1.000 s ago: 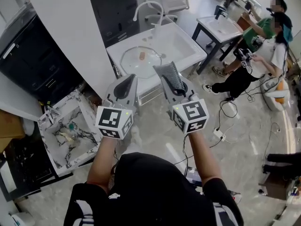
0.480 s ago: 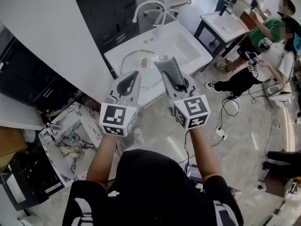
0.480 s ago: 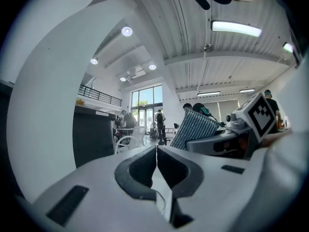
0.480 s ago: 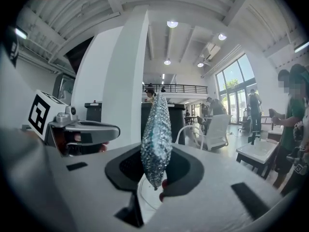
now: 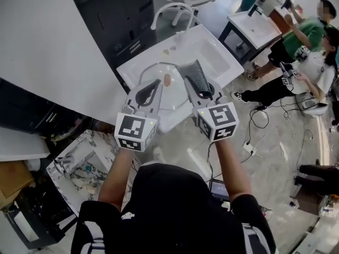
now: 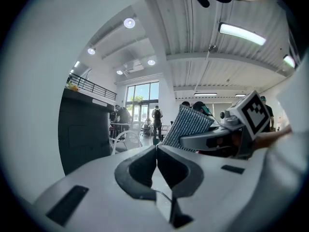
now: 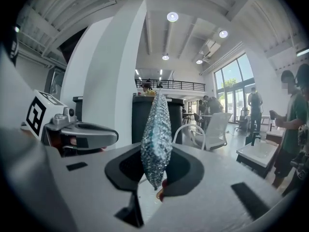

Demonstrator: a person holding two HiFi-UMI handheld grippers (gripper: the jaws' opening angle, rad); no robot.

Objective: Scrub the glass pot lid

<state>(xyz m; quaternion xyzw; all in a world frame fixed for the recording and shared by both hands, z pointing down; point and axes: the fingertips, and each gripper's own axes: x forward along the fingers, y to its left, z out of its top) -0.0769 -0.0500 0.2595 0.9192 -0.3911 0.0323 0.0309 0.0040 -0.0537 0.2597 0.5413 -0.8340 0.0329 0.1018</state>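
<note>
The largest risk concerns the white sink (image 5: 206, 49) in the upper middle of the head view. Its near rim lies between the person and the glass pot lid (image 5: 158, 72), which rests flat inside the basin, so I judge that a low approach could knock a hand-held gripper against that rim. The lid is smooth and round, and nothing pins it. If it is pressed on one side only, it may slide or tip. The left hand-held gripper (image 5: 155, 84) is clenched on nothing, its jaws together, so it can steady the lid only by pressing on it. The right hand-held gripper (image 5: 198, 89) is grasping a grey scouring pad (image 5: 193, 77) by its lower edge, and so narrow a hold may let the pad fold or slip out while scrubbing. Around them are a white pillar (image 5: 42, 46) at the left, a second sink (image 5: 254, 28) with people (image 5: 304, 36) at the upper right, a marbled tray (image 5: 79, 160) at the lower left, a curved white faucet (image 5: 175, 5), and floor cables (image 5: 249, 147). None of these blocks the way.
</note>
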